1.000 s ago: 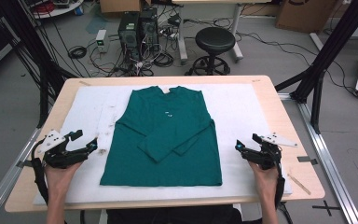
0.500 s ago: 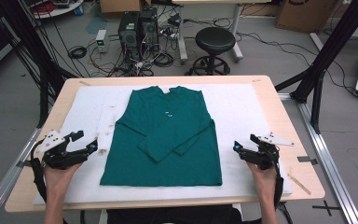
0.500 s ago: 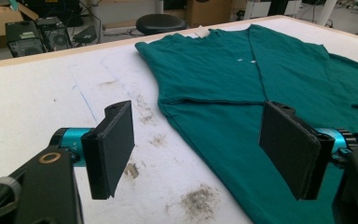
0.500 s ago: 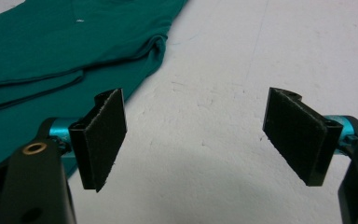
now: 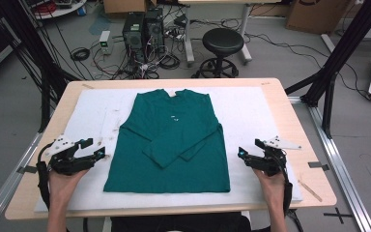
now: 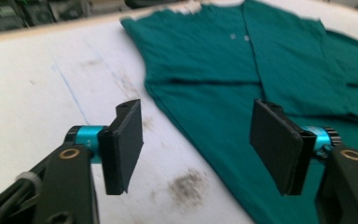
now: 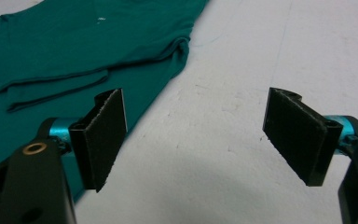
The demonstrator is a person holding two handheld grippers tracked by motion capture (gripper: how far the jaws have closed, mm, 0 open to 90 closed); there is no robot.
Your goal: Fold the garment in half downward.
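Observation:
A dark green long-sleeved shirt point(image 5: 174, 140) lies flat on the white mat point(image 5: 251, 111), both sleeves folded across its front. My left gripper point(image 5: 92, 149) rests at the shirt's left hem side, a little apart from the cloth. Its jaws have just been closing somewhat and stand open with nothing between them; in the left gripper view the shirt point(image 6: 242, 79) lies ahead of the left gripper point(image 6: 198, 144). My right gripper point(image 5: 249, 151) sits to the right of the shirt, open and empty. In the right gripper view the right gripper point(image 7: 193, 140) is over bare mat, with the shirt point(image 7: 74, 51) to its left.
The mat covers a wooden table point(image 5: 299, 140) with black frame posts at both sides. Behind the table stand a black stool point(image 5: 222, 43), computer towers point(image 5: 142, 26) and tangled cables. Faint dirty marks point(image 6: 186, 186) stain the mat near the left gripper.
The left gripper's jaws have narrowed a little. Both hands stay about where they were, and the shirt has not moved.

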